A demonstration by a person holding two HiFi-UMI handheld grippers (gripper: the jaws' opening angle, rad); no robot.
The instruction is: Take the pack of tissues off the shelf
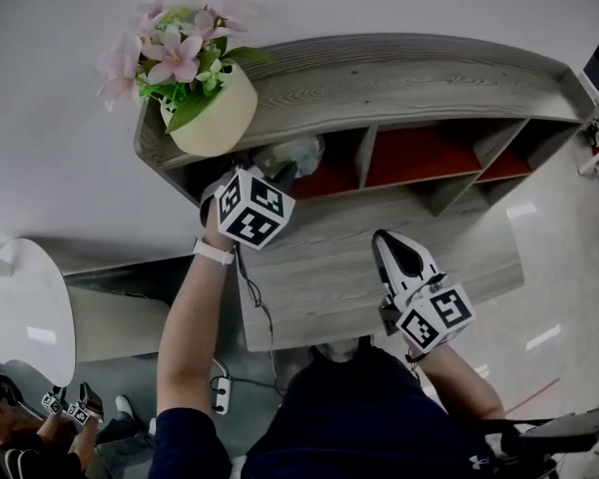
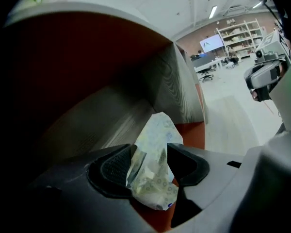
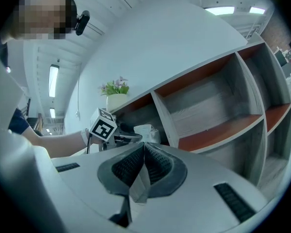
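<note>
L tool [image 2: 151,165] spread w/ tissue pack [image 2: 156,140] between its jaws inside shelf [image 2: 177,89]; R tool [image 3: 144,165] pressed together, empty.

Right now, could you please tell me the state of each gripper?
Left gripper: tongs open, with the pack of tissues between them, not clamped.
Right gripper: tongs closed, holding nothing.

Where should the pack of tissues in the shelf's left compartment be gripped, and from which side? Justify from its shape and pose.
Probably across its narrow middle, coming through the compartment's open front. The pack of tissues appears to stand on edge in the shelf, walled behind and beside; it sits between the open fingers of the left gripper.
</note>
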